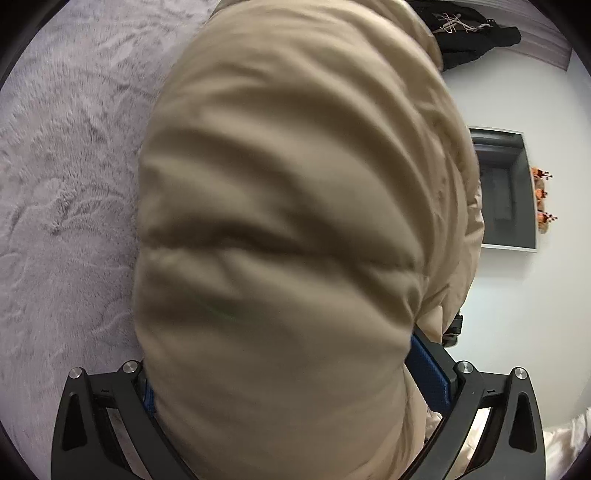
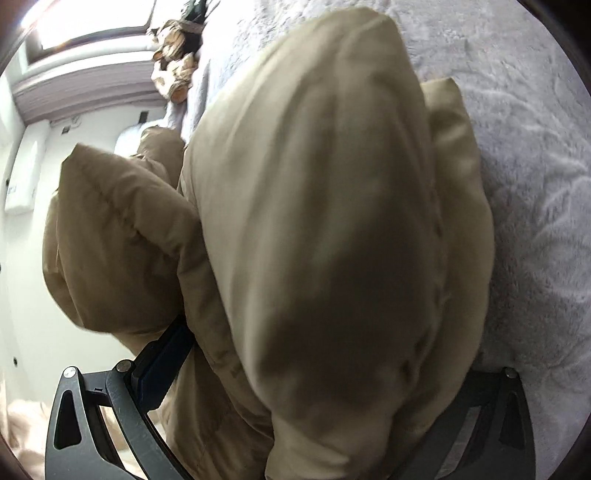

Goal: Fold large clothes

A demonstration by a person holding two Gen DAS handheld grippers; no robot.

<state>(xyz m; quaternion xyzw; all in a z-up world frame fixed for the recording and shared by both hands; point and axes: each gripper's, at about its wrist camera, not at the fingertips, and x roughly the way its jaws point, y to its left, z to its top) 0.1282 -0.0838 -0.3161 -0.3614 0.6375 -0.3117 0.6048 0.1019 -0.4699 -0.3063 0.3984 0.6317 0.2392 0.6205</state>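
- Both cameras are basically smothered by the tan puffer jacket point(image 1: 295, 221), it fills the middle of each view and it's kinda blurry up close.
- Left gripper point(image 1: 295, 387): a thick bunch of jacket sits between the two black fingers, with a blue pad point(image 1: 430, 373) showing on the right finger, pressed up against the fabric. So it's clamped on the jacket, but spread pretty wide because the padding is so bulky.
- Right gripper point(image 2: 314, 369): same deal, jacket point(image 2: 332, 240) stuffed between the fingers. The left finger's dark pad point(image 2: 162, 369) is against the fabric, and the right finger is mostly buried under a fold, so you only see its base.
- The jacket is held up over the fuzzy light grey-lilac blanket point(image 1: 66, 184). In the left wrist view the blanket is left of the jacket, in the right wrist view it's right of it point(image 2: 535, 184).
- Right of the jacket in the left view: a white wall, a dark framed picture point(image 1: 506, 188) and a black garment point(image 1: 469, 33) up top.
- In the right view a puffy quilted section, maybe a sleeve point(image 2: 114, 240), hangs left of the main bulk. Can't say for sure which part it is.
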